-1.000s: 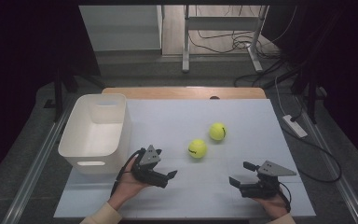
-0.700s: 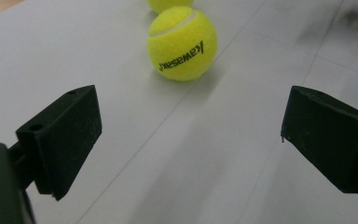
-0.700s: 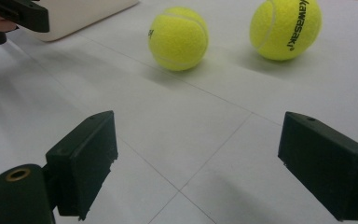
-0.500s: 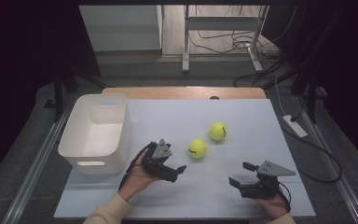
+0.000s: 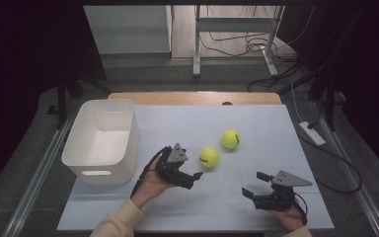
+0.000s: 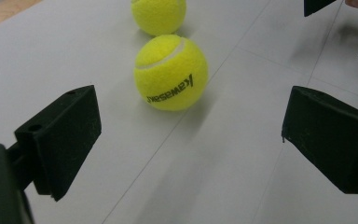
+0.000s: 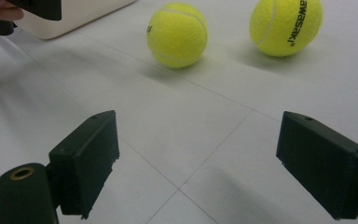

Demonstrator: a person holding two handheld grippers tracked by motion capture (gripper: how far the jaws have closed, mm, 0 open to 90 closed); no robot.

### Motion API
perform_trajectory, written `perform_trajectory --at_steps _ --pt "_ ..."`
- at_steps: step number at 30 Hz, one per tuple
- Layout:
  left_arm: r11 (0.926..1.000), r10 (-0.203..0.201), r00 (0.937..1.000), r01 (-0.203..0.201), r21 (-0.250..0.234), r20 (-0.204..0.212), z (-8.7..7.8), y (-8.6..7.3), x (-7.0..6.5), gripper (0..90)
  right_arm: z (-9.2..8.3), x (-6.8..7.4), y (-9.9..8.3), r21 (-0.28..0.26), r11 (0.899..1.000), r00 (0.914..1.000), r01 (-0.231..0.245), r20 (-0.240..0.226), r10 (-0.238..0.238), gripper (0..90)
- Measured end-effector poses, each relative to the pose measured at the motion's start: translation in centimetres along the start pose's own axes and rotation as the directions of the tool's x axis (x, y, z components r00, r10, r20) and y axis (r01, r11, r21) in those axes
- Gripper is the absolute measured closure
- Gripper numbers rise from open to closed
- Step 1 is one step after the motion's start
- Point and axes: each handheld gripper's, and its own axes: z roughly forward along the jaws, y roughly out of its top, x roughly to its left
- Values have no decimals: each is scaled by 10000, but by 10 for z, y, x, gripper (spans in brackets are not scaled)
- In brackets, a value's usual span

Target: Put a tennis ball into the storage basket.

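Two yellow tennis balls lie on the white table mat. The nearer ball point(image 5: 208, 157) point(image 6: 171, 72) point(image 7: 177, 35) sits just ahead of my left gripper point(image 5: 193, 173) point(image 6: 193, 128), which is open and empty; the ball lies a short way beyond its jaws. Behind it to the right rests the farther ball point(image 5: 230, 139) point(image 6: 158, 14) point(image 7: 285, 25). My right gripper point(image 5: 254, 183) point(image 7: 214, 158) is low over the mat at the front right, open, with nothing between its jaws, pointing toward both balls.
A white plastic bin point(image 5: 103, 140) point(image 7: 74, 14) stands at the left of the mat point(image 5: 256, 123), open side up and empty. A power strip point(image 5: 312, 133) and cables lie off the table's right edge. Bare mat stretches behind the balls.
My left gripper has moved right and forward, closer to the nearer ball, and stays open. The right gripper and both balls have not moved.
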Motion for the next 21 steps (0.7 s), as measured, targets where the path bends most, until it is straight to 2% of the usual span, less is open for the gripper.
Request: perform_trajectory --at_steps 8,13,21 --pt "9999 165 9996 -165 -10 -224 8 12 -2 34 0 0 0 -14 10000 10000 35 66 -35 131" --pt "10000 63 9998 -64 -58 -174 11 17 0 32 -1 -1 1 -48 10000 9999 -23 103 24 129" --pt "9998 193 9997 -194 -38 -174 15 25 1 30 0 1 1 -73 10000 10000 -40 53 40 129"
